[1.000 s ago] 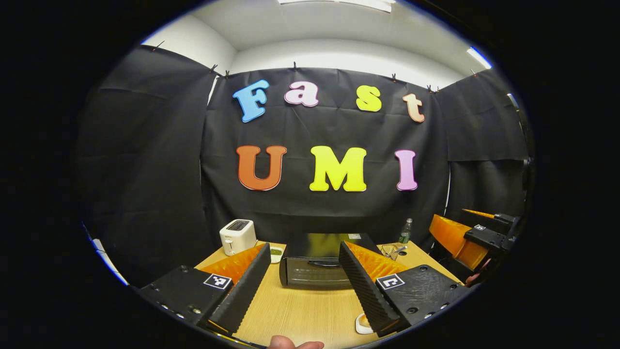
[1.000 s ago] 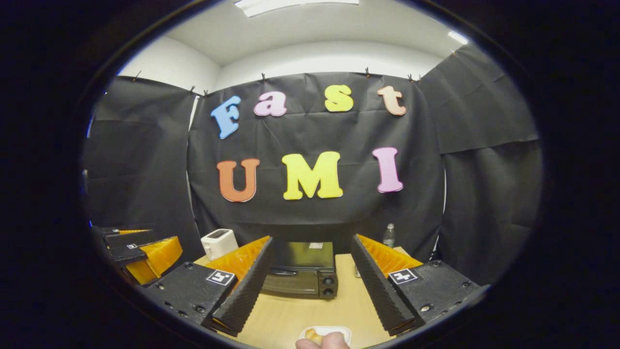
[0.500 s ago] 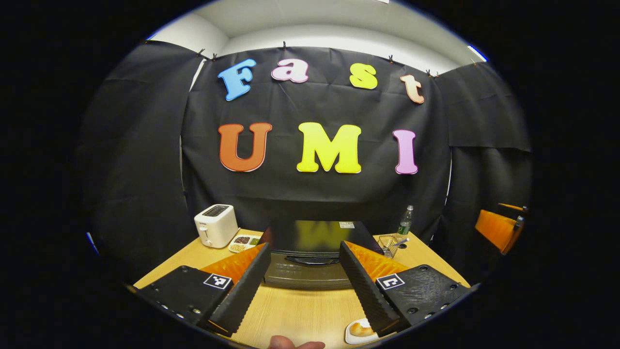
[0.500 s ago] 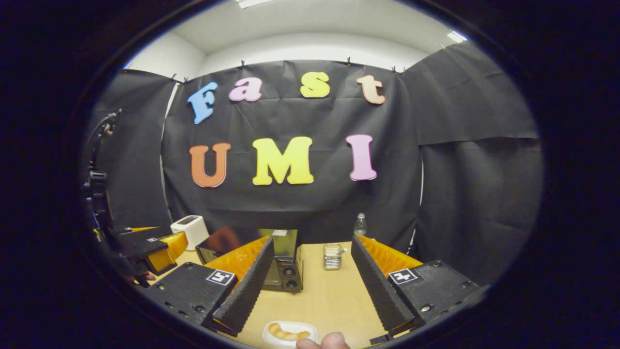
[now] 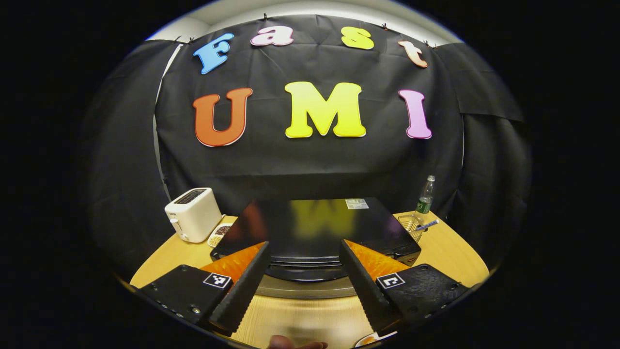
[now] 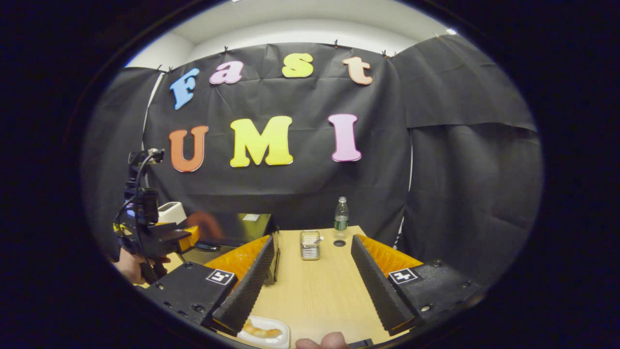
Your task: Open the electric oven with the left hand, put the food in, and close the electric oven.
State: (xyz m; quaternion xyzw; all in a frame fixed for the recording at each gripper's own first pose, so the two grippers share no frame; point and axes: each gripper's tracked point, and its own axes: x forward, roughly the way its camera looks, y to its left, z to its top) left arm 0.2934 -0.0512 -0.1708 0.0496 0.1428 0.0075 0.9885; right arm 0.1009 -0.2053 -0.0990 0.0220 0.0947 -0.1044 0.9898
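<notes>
Squarely ahead of the left gripper [image 5: 302, 271] sits the electric oven [image 5: 315, 228], a glossy black box on the wooden table [image 5: 310, 317], its door shut and the curved handle [image 5: 302, 275] lying just between the gripper's spread fingers, which hold nothing and do not yet press on it. To the oven's left stands a white toaster [image 5: 193, 214], with a small dish of dark bits [image 5: 219, 233] between the two. To the oven's right are a wire basket [image 5: 410, 224] with a utensil poking out, and a plastic bottle [image 5: 426, 195] behind it. Nearer than the oven, at the table's front edge, a bit of the plate with the food [image 5: 375, 338] peeks out by the left gripper's finger.

From the right gripper view, the oven [image 6: 232, 230] lies off to the left with the toaster [image 6: 170, 212] beyond it, and the left gripper [image 6: 186, 237], gripped by a hand [image 6: 128, 265], is at its front. The right gripper [image 6: 310, 286] hangs over bare table [image 6: 315, 286] to the oven's right, fingers wide and empty. The white plate [image 6: 264, 332] with the golden pastry [image 6: 259, 331] rests just under its left finger, well nearer than the oven. Basket [image 6: 310, 245] and bottle [image 6: 341, 218] stand farther back.
</notes>
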